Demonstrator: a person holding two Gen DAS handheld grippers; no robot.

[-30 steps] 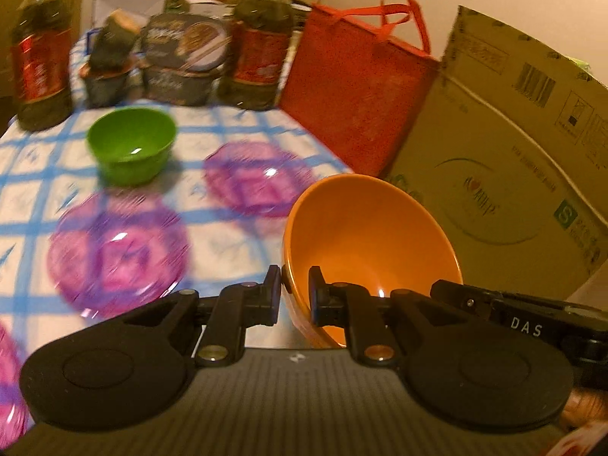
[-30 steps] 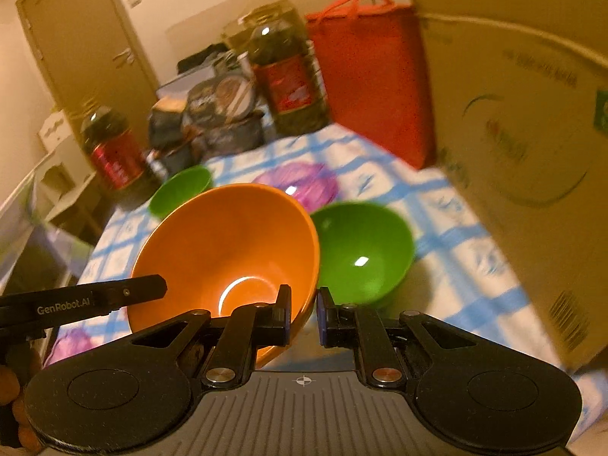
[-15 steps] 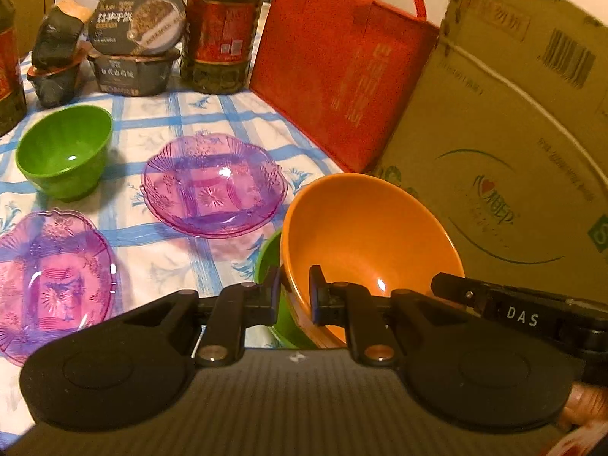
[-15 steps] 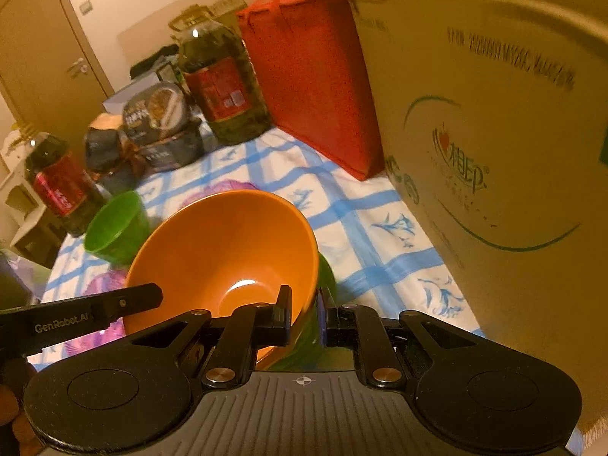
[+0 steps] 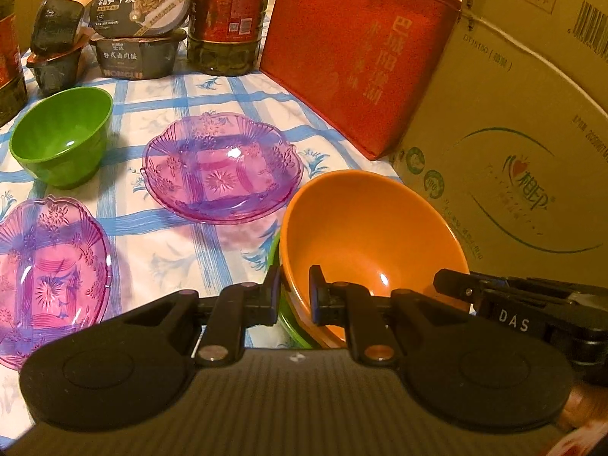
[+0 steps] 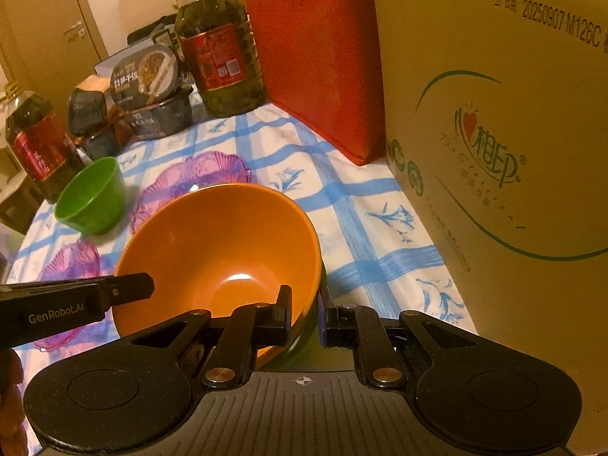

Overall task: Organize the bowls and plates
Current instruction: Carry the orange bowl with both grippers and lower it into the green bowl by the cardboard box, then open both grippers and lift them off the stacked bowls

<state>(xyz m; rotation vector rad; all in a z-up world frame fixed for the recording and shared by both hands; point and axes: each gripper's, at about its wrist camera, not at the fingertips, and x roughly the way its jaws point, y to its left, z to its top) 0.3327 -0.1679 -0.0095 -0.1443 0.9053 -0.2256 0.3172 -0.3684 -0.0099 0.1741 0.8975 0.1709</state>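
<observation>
Lowered orange bowl (image 5: 364,235) now nests in green bowl (image 5: 288,326).

Counter (image 5: 212,243): white cloth with blue check and floral print. Red tote bag (image 5: 357,57), 1 o'clock, upright, touching the cardboard box (image 5: 513,152) at 3 o'clock. Oil bottle, red label (image 5: 228,15), 12 o'clock; a second oil bottle (image 6: 36,148) at 9 o'clock. Two stacked instant-meal tubs (image 5: 140,30), 11 o'clock. Dark wrapped packages (image 5: 57,45) just beside them. Door (image 6: 45,38) behind

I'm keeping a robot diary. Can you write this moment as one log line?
left gripper: shut on orange bowl | right gripper: shut on orange bowl | under it: green bowl
</observation>
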